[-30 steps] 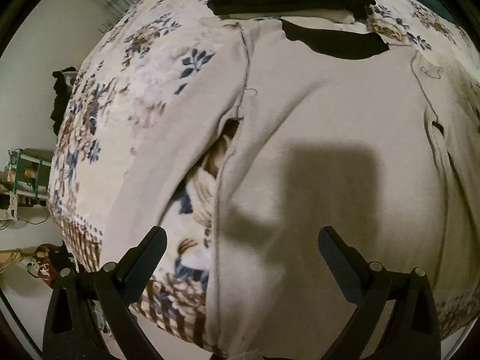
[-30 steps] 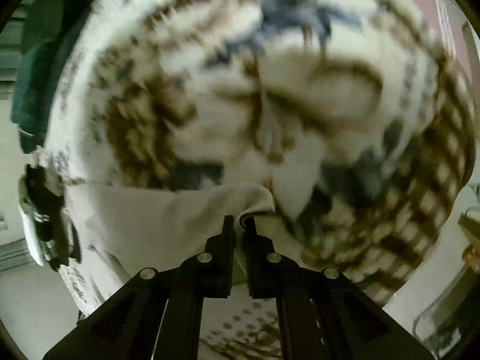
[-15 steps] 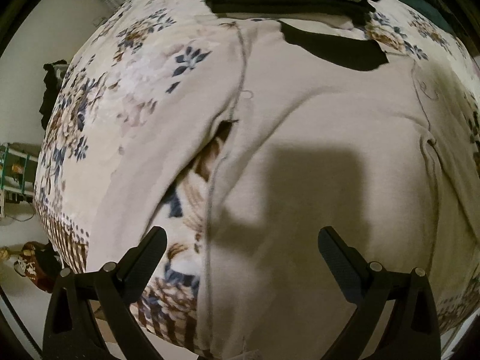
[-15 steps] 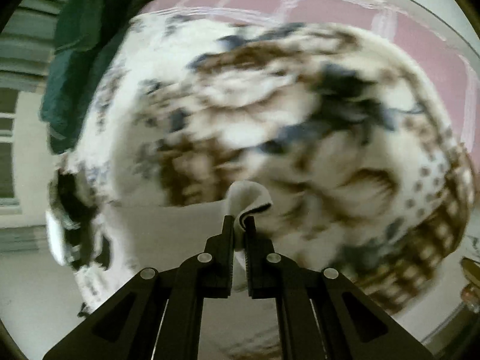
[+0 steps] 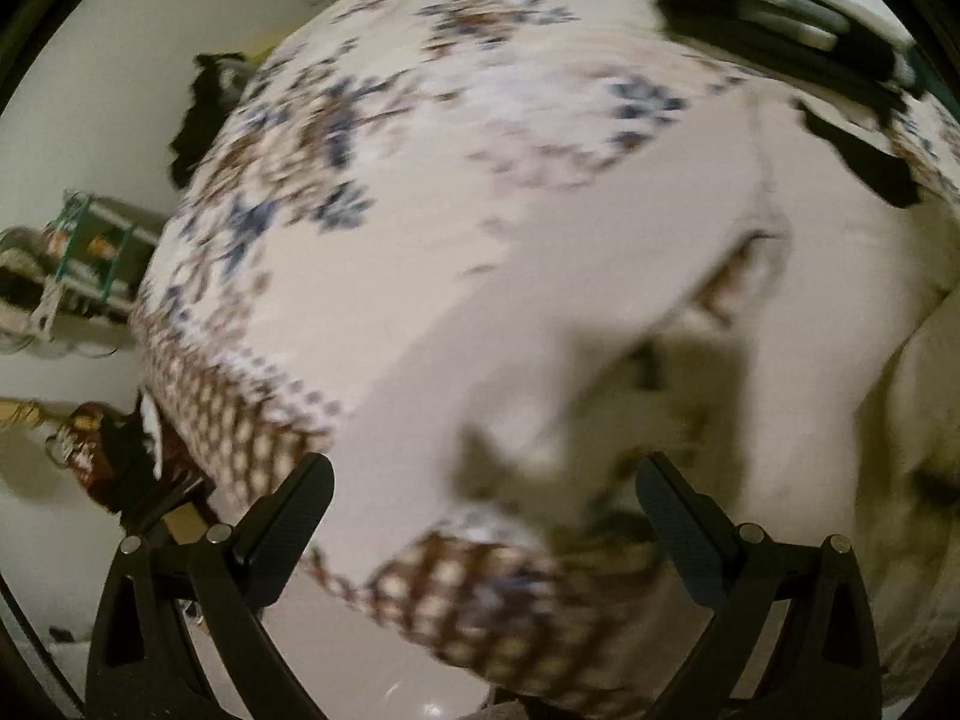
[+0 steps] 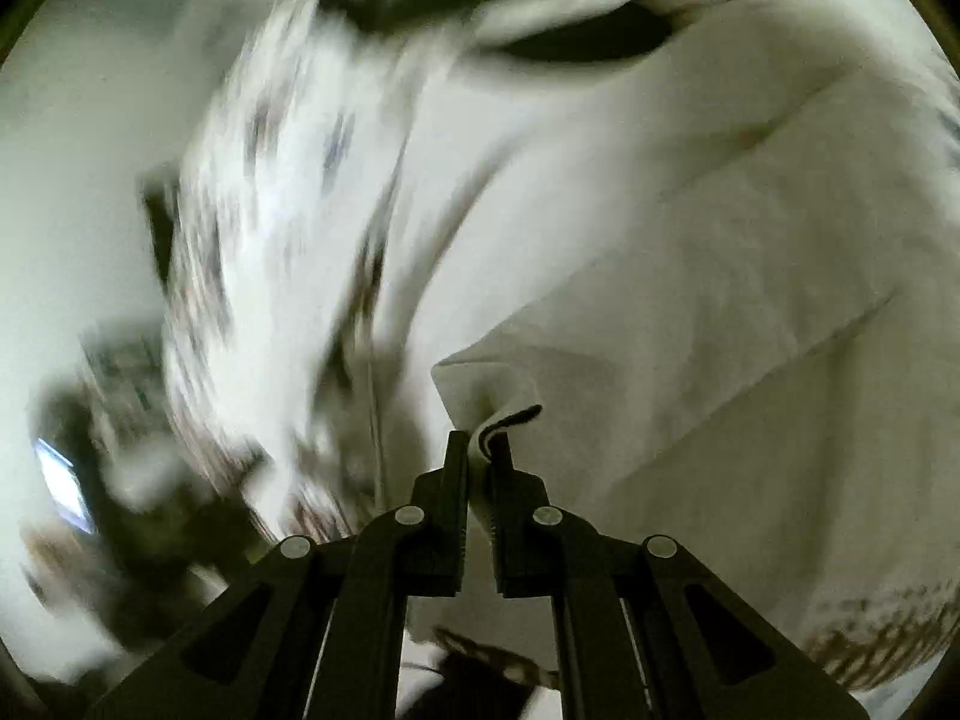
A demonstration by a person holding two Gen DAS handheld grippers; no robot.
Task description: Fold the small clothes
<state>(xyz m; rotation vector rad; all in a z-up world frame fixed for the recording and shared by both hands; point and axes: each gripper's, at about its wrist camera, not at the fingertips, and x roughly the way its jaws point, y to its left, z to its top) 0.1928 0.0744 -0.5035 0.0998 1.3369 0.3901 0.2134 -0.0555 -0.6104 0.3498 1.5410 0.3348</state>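
Observation:
A beige long-sleeved top (image 5: 600,276) with a black neck band (image 5: 864,162) lies spread on a floral bedspread (image 5: 372,180). My left gripper (image 5: 480,516) is open and empty, over the left sleeve near the bed's near edge. My right gripper (image 6: 480,450) is shut on the cuff end of the top's other sleeve (image 6: 492,396) and holds it folded over the beige body (image 6: 720,300). The black neck band (image 6: 588,36) shows at the top of the right wrist view. Both views are blurred by motion.
A stack of folded dark clothes (image 5: 780,6) sits at the far end of the bed. A dark garment (image 5: 198,120) hangs off the bed's left side. A shelf unit (image 5: 78,264) and clutter (image 5: 102,450) stand on the floor to the left.
My right gripper has swung the held sleeve from the bed's side across onto the body of the top. My left gripper has shifted left, toward the left sleeve and the bed's edge.

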